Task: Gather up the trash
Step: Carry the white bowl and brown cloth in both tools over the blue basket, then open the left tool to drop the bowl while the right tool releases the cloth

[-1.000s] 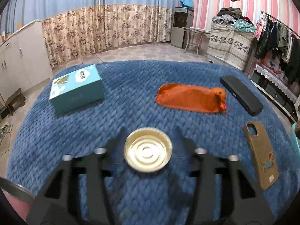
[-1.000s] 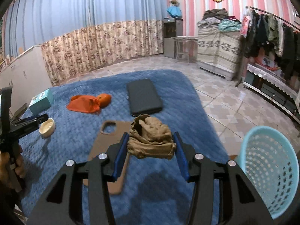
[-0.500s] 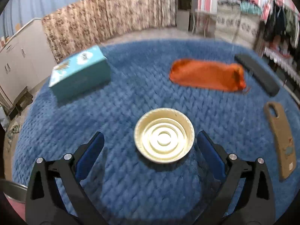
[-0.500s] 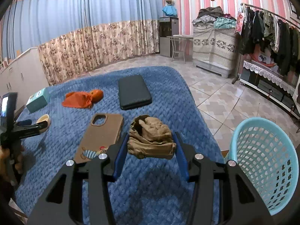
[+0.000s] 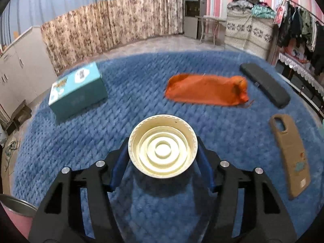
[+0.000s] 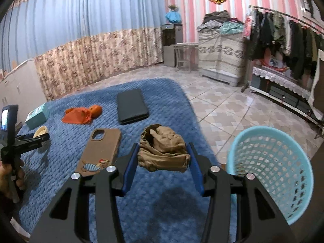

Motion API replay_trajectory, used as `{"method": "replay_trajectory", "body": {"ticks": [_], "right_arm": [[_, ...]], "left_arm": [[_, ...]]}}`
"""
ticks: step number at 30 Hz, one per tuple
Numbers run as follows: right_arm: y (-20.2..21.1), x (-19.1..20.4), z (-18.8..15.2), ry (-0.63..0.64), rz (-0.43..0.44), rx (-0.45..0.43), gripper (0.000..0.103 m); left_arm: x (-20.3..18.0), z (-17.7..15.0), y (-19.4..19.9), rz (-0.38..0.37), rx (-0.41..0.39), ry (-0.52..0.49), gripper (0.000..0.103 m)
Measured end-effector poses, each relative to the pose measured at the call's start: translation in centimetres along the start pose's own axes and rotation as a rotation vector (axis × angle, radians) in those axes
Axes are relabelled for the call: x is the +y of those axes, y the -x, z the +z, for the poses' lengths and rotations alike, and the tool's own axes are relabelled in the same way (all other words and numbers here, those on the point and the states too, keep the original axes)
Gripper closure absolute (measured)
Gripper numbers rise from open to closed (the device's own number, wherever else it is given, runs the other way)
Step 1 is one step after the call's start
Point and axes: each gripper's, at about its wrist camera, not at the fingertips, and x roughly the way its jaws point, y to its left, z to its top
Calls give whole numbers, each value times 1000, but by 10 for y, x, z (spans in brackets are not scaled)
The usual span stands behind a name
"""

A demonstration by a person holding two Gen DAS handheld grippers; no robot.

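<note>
My left gripper [image 5: 163, 154] is shut on a round cream foil cup [image 5: 162, 146] and holds it above the blue knitted cover [image 5: 141, 93]. It also shows in the right wrist view [image 6: 41, 130]. My right gripper [image 6: 163, 162] is shut on a crumpled brown paper wad [image 6: 163, 148], held over the cover's right edge. A light blue plastic basket [image 6: 269, 162] stands on the floor just right of it. An orange bag [image 5: 204, 90] lies on the cover beyond the cup.
A teal box [image 5: 78, 90] lies at the left. A black case [image 5: 264, 85] and a brown phone case [image 5: 289, 158] lie at the right. Tiled floor [image 6: 232, 105], a clothes rack and cabinets stand beyond.
My left gripper opened wide around the cup, then shut on it and lifted it. My right gripper carried the paper wad right, toward the basket.
</note>
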Motion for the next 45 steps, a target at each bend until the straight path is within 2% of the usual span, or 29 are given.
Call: {"method": "replay_trajectory", "body": {"ticks": [5,9,14,18,28,37,45], "right_arm": [[31,-27,-3,-21,-90,-45,55],[51,-62,-4,-64,-168,-76,55],[68,-117,-11,-152,-251,-94,55],[72,-152,-17,-197,-313,-93,55],[78,-209,-22,-277,-369,-116,55],[70,-232,-25,-303,-384,-113,55],[62,-238,-26,-330,-385,-103,55]], "left_arm": [[-39,9,40,-30,-132,-54,42],[-80,17,68,-103,-206,-90,42],[-147,20,98,-203,-270,-188,42],[-192,13,107,-279,-270,-229,42],[-288,-4,112,-416,-267,-313,42],[-358,-16,112,-503,-255,-383,42],[-412,-26,96,-582,-208,-438,42]]}}
